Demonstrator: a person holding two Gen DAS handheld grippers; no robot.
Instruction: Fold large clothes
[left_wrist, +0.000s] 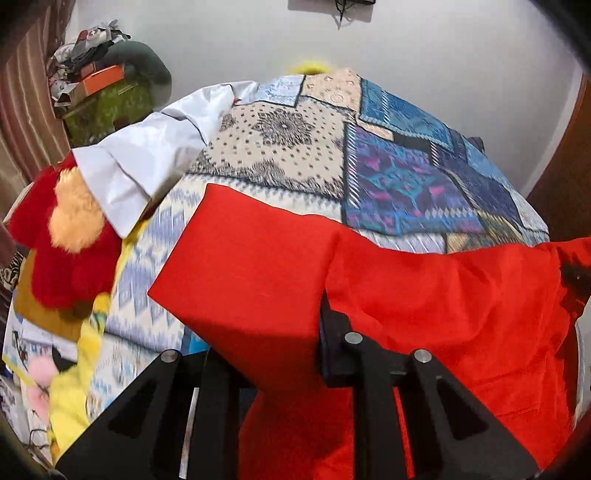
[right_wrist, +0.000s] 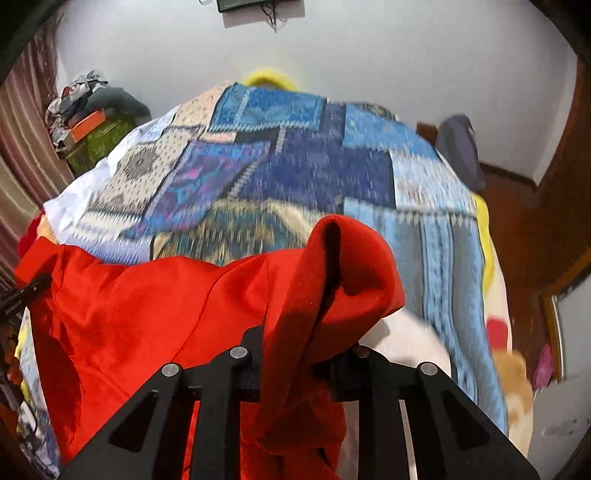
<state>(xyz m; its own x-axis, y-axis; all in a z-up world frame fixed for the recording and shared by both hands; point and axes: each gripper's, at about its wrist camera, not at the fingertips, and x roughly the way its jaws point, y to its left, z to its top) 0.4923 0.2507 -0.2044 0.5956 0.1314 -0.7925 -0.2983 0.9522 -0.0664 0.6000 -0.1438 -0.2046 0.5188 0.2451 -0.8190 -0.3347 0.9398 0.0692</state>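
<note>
Pinching smooth red cloth (left_wrist: 424, 295), both tongs (left_wrist: 317, 332) (right_wrist: 291, 354) clamp soft folds.

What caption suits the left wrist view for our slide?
Left tongs shut on a red garment, held above a patchwork bedspread.

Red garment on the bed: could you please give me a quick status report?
Left claw and right claw both shut on the red garment. Garment lifted, stretched between them above the patchwork bedspread. White cloth and plush toys at bed edge, clear of it.
</note>
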